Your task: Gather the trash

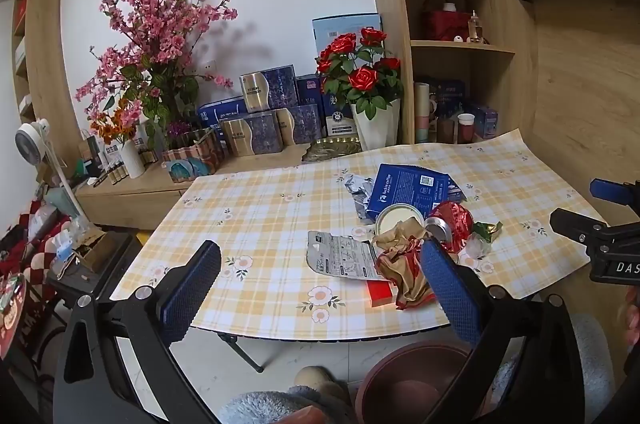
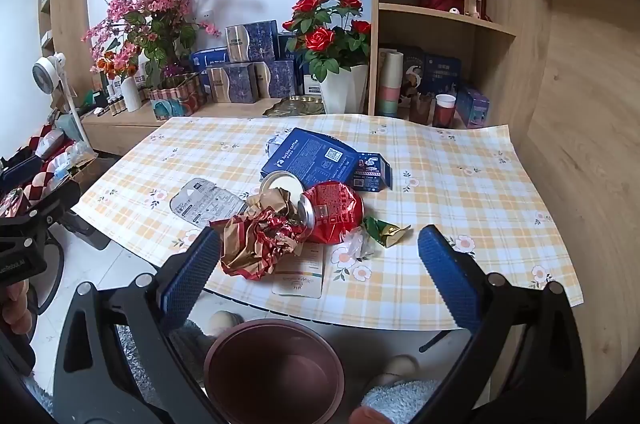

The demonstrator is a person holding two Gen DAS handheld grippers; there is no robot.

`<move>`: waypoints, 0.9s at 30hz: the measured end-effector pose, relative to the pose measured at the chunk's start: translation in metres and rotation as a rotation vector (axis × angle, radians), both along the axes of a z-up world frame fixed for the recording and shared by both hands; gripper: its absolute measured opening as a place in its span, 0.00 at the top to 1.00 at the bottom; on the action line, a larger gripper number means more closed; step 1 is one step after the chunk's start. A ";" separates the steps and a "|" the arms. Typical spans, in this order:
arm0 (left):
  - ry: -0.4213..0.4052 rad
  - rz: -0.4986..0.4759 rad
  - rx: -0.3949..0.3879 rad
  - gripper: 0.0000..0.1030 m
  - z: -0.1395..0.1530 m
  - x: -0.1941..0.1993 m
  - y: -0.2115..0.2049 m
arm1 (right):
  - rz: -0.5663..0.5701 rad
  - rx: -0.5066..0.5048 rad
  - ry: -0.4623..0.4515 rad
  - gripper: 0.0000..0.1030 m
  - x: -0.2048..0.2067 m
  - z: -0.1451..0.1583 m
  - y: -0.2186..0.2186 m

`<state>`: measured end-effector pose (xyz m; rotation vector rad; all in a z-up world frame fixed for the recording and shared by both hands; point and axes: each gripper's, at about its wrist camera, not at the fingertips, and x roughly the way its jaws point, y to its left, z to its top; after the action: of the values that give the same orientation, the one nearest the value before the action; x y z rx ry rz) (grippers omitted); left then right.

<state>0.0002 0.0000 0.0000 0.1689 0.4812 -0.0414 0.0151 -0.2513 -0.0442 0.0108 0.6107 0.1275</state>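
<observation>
A heap of trash lies on the yellow plaid tablecloth (image 2: 460, 192): a blue coffee box (image 2: 310, 158), a small blue carton (image 2: 370, 172), a crushed red can (image 2: 334, 210), a crumpled red-and-gold wrapper (image 2: 260, 244), a grey blister card (image 2: 204, 202), a green-gold wrapper (image 2: 386, 230) and clear plastic (image 2: 358, 244). My right gripper (image 2: 320, 233) hovers open over the table's near edge, facing the can. My left gripper (image 1: 320, 246) is open too, left of the heap, with the wrapper (image 1: 404, 264) by its right finger. A brown bin (image 2: 274, 372) stands on the floor below both.
Behind the table a low cabinet holds flower vases (image 1: 376, 128) and stacked blue boxes (image 1: 268, 92). Wooden shelves (image 1: 460, 48) rise at the back right. A white fan (image 1: 32, 140) and clutter fill the left. Fuzzy slippers (image 2: 400, 396) rest beside the bin.
</observation>
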 end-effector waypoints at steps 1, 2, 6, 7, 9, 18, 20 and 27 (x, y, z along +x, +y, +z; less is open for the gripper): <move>-0.001 0.000 0.000 0.05 0.000 0.000 0.000 | -0.001 -0.012 -0.004 0.06 0.000 0.000 0.001; -0.001 0.000 0.000 0.05 0.000 0.000 0.000 | -0.002 -0.014 -0.006 0.05 -0.001 0.001 0.001; -0.003 0.000 -0.001 0.05 0.000 0.000 0.000 | -0.003 -0.013 -0.008 0.06 -0.002 0.001 0.001; -0.003 0.001 -0.002 0.05 0.000 0.000 0.000 | -0.003 -0.014 -0.008 0.06 -0.002 0.002 0.001; -0.005 0.003 -0.006 0.05 0.000 0.000 0.000 | -0.001 -0.015 -0.005 0.06 0.000 0.006 0.005; -0.009 0.006 -0.010 0.05 0.001 0.001 0.009 | 0.006 -0.029 -0.005 0.06 0.002 0.007 0.010; -0.010 0.004 -0.014 0.05 0.001 0.000 0.009 | 0.006 -0.030 0.000 0.06 0.002 0.004 0.011; -0.011 0.004 -0.016 0.05 0.001 -0.003 0.010 | 0.003 -0.034 0.000 0.06 0.003 0.003 0.012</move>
<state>-0.0025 0.0105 0.0011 0.1521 0.4696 -0.0405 0.0181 -0.2396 -0.0414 -0.0233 0.6125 0.1199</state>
